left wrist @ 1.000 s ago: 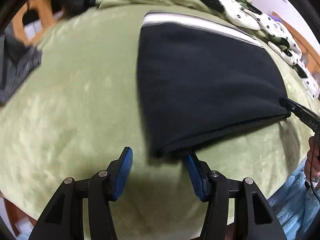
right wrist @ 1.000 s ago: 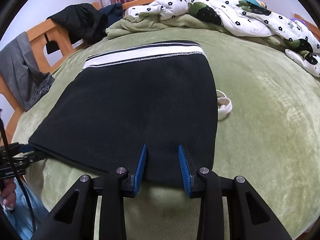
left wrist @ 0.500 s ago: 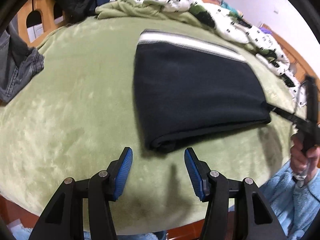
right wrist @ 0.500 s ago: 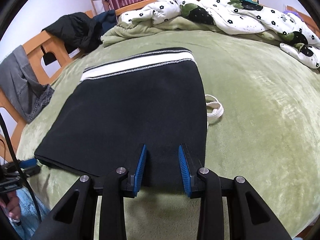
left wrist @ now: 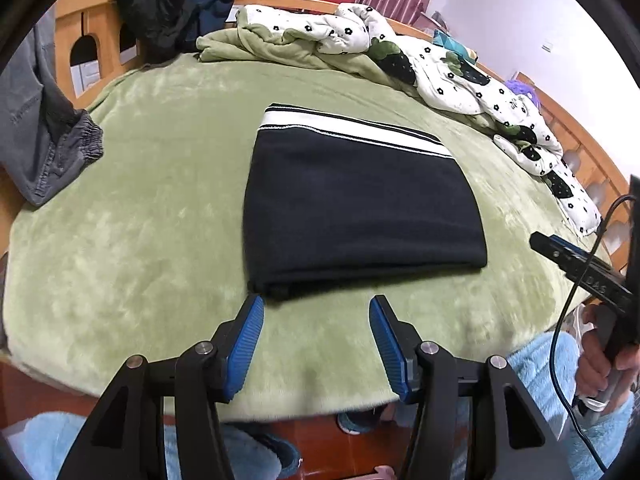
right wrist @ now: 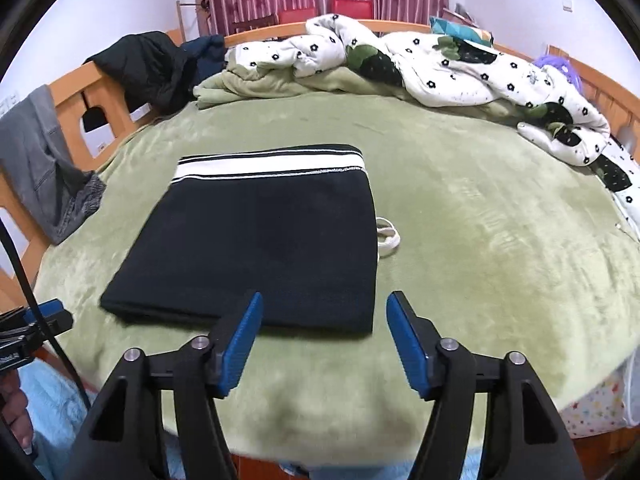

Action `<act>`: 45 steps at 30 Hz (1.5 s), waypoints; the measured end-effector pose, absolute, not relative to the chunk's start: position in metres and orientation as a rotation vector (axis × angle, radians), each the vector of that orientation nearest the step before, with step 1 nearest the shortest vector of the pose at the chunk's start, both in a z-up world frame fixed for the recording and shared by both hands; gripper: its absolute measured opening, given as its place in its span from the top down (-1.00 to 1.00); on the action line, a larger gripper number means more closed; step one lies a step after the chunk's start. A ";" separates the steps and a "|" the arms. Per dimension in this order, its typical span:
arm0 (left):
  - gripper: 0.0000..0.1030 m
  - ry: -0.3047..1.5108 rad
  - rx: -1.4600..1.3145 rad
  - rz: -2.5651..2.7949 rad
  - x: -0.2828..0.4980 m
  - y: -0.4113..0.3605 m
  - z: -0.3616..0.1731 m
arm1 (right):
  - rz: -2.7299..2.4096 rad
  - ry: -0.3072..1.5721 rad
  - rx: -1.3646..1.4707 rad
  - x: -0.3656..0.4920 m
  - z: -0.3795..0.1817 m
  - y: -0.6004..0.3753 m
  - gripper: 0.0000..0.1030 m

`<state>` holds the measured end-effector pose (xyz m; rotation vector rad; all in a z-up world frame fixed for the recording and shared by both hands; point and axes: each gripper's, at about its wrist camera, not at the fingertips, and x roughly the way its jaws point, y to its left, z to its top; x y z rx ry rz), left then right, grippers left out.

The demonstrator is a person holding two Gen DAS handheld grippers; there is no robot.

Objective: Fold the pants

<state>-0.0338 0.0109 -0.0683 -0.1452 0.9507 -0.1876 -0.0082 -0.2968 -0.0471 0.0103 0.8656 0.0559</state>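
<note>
Black pants with a white-striped waistband lie folded into a flat rectangle on the green bed blanket. A white drawstring loop pokes out at their right edge. My left gripper is open, raised above the blanket just short of the pants' near left corner, nothing between its blue pads. My right gripper hovers above the near right corner; its jaws are opening and hold nothing. The right gripper's finger also shows in the left wrist view.
A rumpled white flowered quilt and green blanket lie along the far side. Grey pants and dark clothes hang on the wooden bed frame at left. Blue fleece trousers of the person are at the near edge.
Both grippers lifted and drew back from the pants' near edge. The right gripper, earlier narrow over the edge, has spread its jaws. The pants stay flat.
</note>
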 end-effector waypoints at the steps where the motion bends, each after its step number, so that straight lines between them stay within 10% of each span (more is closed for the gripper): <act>1: -0.04 0.951 -0.144 -0.186 -0.039 0.009 -0.066 | 0.051 0.866 0.005 -0.014 -0.044 -0.296 -0.27; 9: -0.38 0.913 -0.121 -0.132 -0.067 0.004 -0.047 | -0.012 0.784 -0.041 -0.063 -0.023 -0.295 -0.84; 45: -0.48 0.889 -0.086 -0.105 -0.079 -0.005 -0.029 | -0.039 0.782 0.004 -0.092 -0.012 -0.304 -0.85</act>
